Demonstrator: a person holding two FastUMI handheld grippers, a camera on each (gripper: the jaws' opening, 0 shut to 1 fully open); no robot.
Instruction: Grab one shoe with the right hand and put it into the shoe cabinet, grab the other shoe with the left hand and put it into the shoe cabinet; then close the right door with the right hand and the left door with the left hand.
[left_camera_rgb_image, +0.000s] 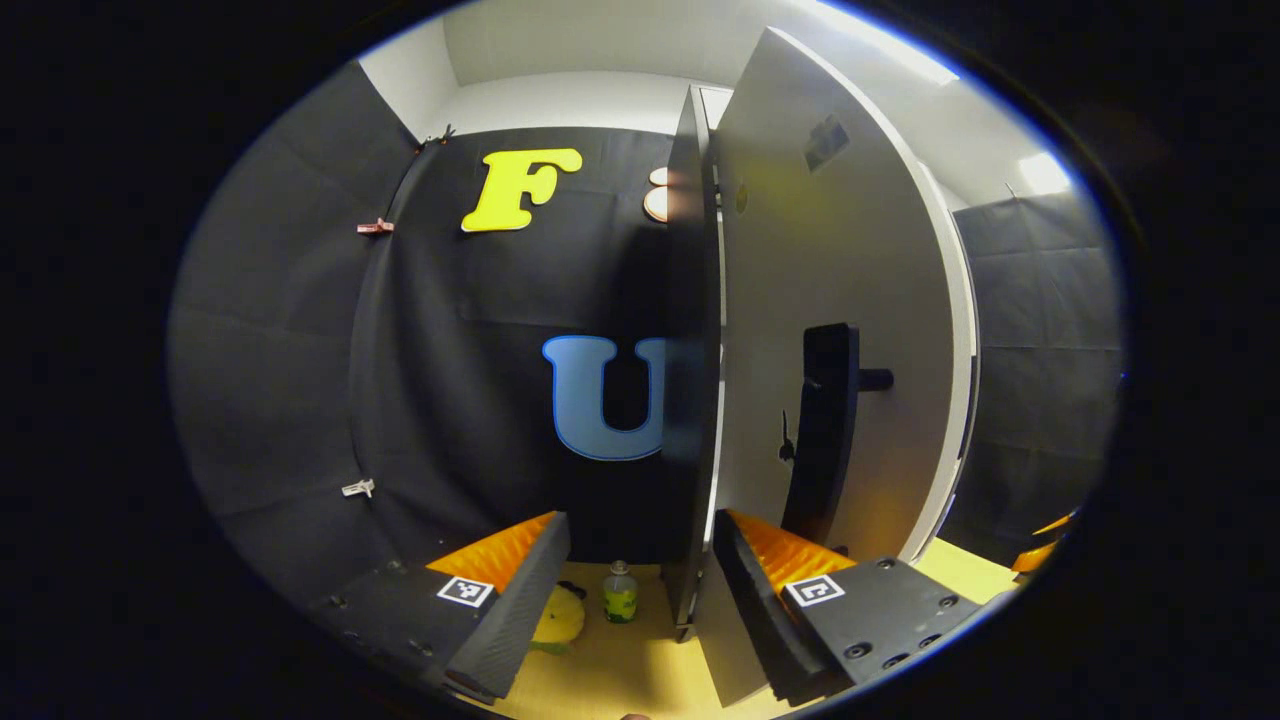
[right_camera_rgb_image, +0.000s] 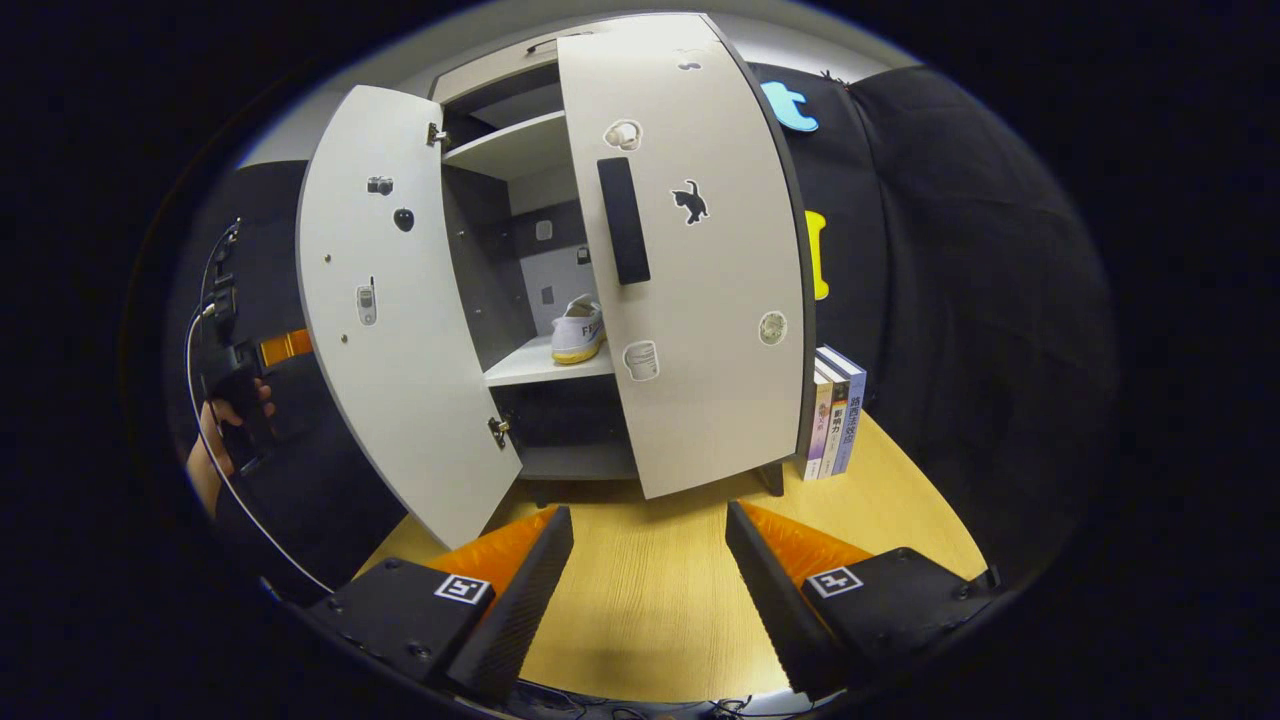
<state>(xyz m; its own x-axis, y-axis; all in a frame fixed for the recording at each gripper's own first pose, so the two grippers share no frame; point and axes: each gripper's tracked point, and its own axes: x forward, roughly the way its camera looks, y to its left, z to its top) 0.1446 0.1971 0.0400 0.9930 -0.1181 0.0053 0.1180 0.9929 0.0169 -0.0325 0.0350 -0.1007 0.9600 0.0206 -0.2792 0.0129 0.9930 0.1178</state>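
1. Shoe cabinet (right_camera_rgb_image: 520, 150): stands on the wooden counter (right_camera_rgb_image: 650, 590) with both doors swung open.
2. Shoe (right_camera_rgb_image: 579, 330): one white shoe with a yellowish sole sits on the middle shelf (right_camera_rgb_image: 530, 368) inside the cabinet, heel toward the opening. A second shoe cannot be made out.
3. Right door (right_camera_rgb_image: 700, 270): open, its dark handle (right_camera_rgb_image: 623, 220) facing out; stickers on its face. Books (right_camera_rgb_image: 835, 410) stand upright just beside its far edge.
4. Left door (right_camera_rgb_image: 400, 310): open wide. In the left gripper view its edge stands between the fingers, touching neither.
5. Left gripper (left_camera_rgb_image: 640, 590): fingers apart, holding nothing. A small bottle (left_camera_rgb_image: 620, 592) stands on the counter beyond.
6. Right gripper (right_camera_rgb_image: 650, 580): fingers apart, empty, above the bare counter, near the cabinet front.
7. A hand (right_camera_rgb_image: 215, 440) holds the other gripper beyond the left door.
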